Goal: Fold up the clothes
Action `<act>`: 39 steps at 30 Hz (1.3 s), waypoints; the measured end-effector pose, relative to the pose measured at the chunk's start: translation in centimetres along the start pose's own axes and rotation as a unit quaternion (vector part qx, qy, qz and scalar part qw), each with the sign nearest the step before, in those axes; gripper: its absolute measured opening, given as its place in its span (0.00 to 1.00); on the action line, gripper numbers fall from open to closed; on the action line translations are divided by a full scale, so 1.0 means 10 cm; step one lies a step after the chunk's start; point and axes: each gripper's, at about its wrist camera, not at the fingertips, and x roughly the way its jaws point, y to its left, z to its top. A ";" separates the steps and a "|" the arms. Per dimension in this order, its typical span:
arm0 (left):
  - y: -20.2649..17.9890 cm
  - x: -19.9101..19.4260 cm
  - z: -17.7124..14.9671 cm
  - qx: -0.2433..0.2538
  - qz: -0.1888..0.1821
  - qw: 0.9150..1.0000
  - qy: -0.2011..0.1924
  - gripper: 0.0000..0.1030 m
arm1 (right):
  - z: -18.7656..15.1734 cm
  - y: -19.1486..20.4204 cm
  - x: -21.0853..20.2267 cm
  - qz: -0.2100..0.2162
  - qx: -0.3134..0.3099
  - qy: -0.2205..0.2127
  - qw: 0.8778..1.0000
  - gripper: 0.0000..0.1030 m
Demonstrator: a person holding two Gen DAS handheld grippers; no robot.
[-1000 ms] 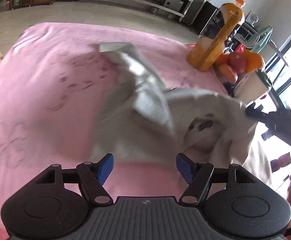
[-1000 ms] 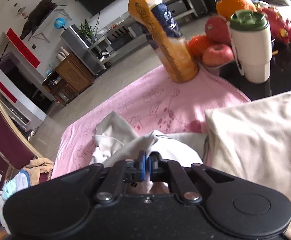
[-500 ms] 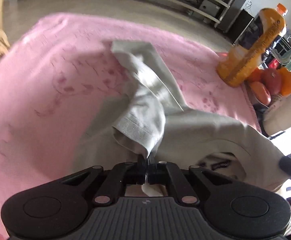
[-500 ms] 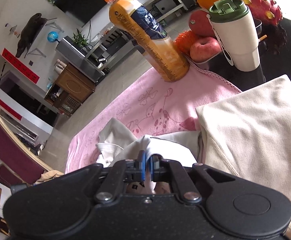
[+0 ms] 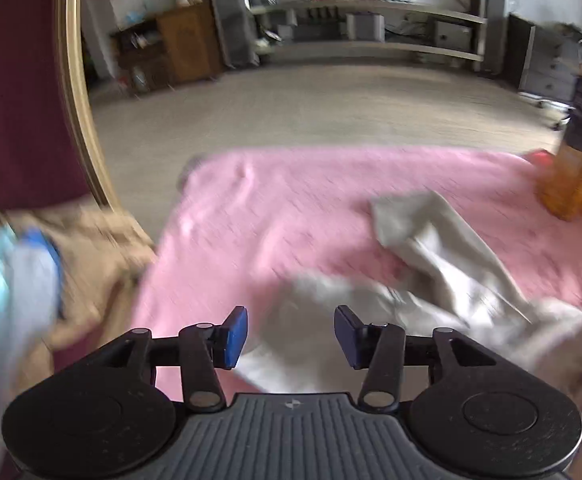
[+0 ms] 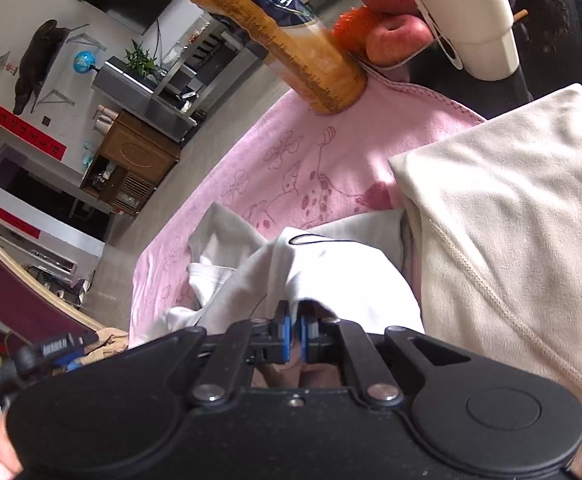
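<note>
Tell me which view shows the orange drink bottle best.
The right wrist view: the orange drink bottle is sharp there, its label and base on the pink blanket clear, only its cap cut off. The left wrist view catches just a blurred part of it at the right edge.

1. The left hand-held gripper (image 5: 290, 336) is pointing steeply downward, its jaws having just been opening, nothing between them.
2. The right hand-held gripper (image 6: 295, 338) is pinching cloth (image 6: 331, 276), jaws nearly together.
</note>
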 end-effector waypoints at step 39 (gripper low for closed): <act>-0.11 0.80 -0.83 -0.368 -0.191 0.903 0.116 0.31 | 0.03 -0.03 -0.04 0.019 0.011 -0.024 0.999 0.07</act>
